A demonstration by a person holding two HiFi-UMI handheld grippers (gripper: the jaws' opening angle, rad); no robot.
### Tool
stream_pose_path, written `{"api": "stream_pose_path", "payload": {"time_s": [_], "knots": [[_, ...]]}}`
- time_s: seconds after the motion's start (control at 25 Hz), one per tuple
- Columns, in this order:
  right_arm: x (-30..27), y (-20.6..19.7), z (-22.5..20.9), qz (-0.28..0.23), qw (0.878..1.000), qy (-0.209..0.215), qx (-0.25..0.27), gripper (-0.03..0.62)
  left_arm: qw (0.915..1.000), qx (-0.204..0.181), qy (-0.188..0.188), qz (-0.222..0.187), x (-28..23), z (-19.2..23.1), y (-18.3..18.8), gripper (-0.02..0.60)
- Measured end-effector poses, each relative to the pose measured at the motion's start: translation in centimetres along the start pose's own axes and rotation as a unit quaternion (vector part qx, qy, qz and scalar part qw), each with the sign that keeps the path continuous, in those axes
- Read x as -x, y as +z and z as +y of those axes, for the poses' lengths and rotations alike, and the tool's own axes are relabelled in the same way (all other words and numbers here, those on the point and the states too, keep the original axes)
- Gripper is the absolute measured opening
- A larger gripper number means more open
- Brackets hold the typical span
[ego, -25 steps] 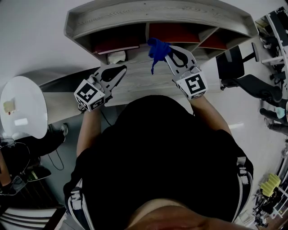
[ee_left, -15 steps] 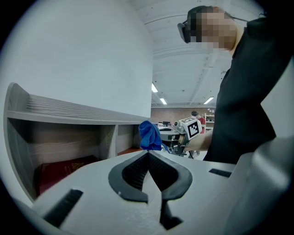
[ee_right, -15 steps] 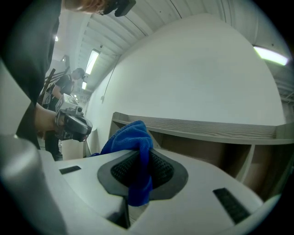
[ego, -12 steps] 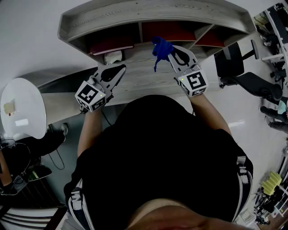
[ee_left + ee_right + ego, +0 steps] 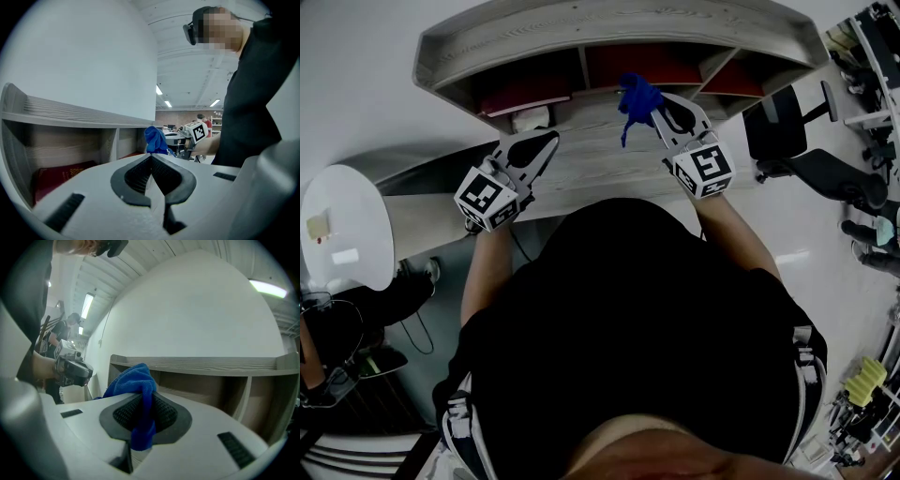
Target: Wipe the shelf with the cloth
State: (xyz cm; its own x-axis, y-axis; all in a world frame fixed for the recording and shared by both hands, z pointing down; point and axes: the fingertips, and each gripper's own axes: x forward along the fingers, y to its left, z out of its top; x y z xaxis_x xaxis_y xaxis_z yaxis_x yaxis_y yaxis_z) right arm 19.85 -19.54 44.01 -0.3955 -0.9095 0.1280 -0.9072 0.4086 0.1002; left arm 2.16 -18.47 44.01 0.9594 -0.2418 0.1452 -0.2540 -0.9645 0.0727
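Observation:
A grey wooden shelf unit [image 5: 609, 23] with open compartments stands on the desk against the white wall. My right gripper [image 5: 661, 105] is shut on a blue cloth [image 5: 636, 98], which bunches at the tips and hangs just in front of the middle compartment. In the right gripper view the blue cloth [image 5: 136, 390] is pinched between the pads, with the shelf [image 5: 211, 366] close ahead. My left gripper [image 5: 546, 142] is shut with nothing in it, over the desk in front of the left compartment. The left gripper view shows its tips [image 5: 151, 157] together and the cloth [image 5: 156, 139] beyond.
A dark red book [image 5: 530, 97] lies in the left compartment, with a small white object [image 5: 530, 119] in front of it. Red panels line the middle and right compartments. A round white table [image 5: 347, 225] stands at the left and a black office chair [image 5: 797, 159] at the right.
The right gripper with the cloth has edged up toward the middle compartment. The left gripper has barely moved.

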Motion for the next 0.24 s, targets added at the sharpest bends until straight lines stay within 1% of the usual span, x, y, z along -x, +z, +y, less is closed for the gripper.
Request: {"api": "stream_pose_path", "payload": {"time_s": [0.12,0.24], "knots": [[0.04,-0.18,-0.28,0.002,1.000,0.001,-0.001,0.052,1.0000,-0.005,0.000,-0.004,-0.27,-0.05,0.18,0.017],[0.02,-0.41,-0.19,0.005,1.000,0.003,-0.001,0.052,1.0000,-0.002,0.000,-0.005,-0.28,-0.07,0.15,0.017]]}}
